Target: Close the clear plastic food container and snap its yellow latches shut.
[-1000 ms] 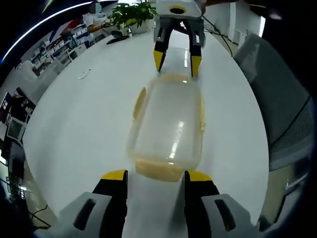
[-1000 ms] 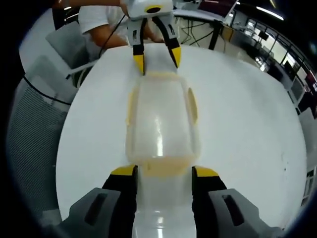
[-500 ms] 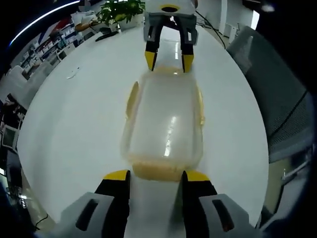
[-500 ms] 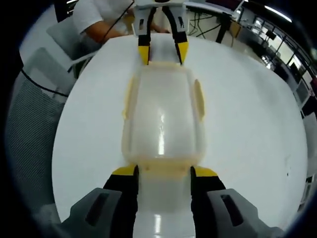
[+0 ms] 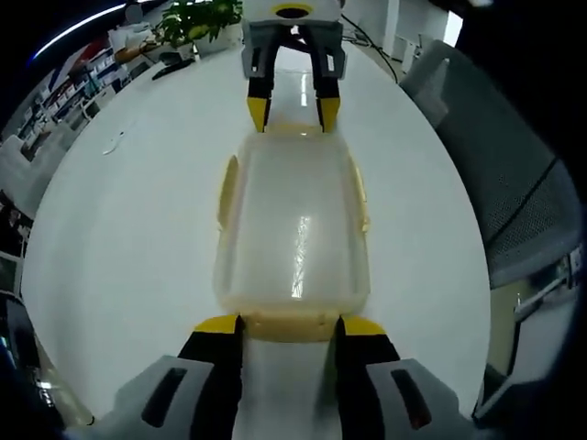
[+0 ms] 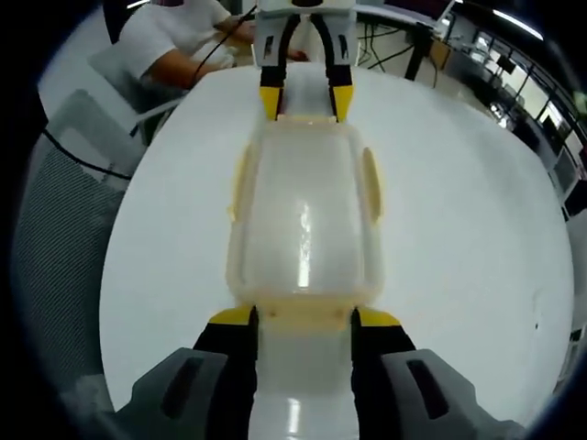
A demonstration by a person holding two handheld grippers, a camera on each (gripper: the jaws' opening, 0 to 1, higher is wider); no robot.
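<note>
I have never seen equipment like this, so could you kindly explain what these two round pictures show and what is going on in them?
A person holds two tools, one per hand; each carries a fisheye camera looking along its own two yellow-tipped jaws. In the left gripper view, the left hand-held gripper rises from the bottom and the right hand-held gripper faces it. The right gripper view is the mirror: right one below, left one opposite. Between them, on a white table, lies a clear plastic container with yellow latches. Both grippers are open at its two ends; nothing is held.
</note>
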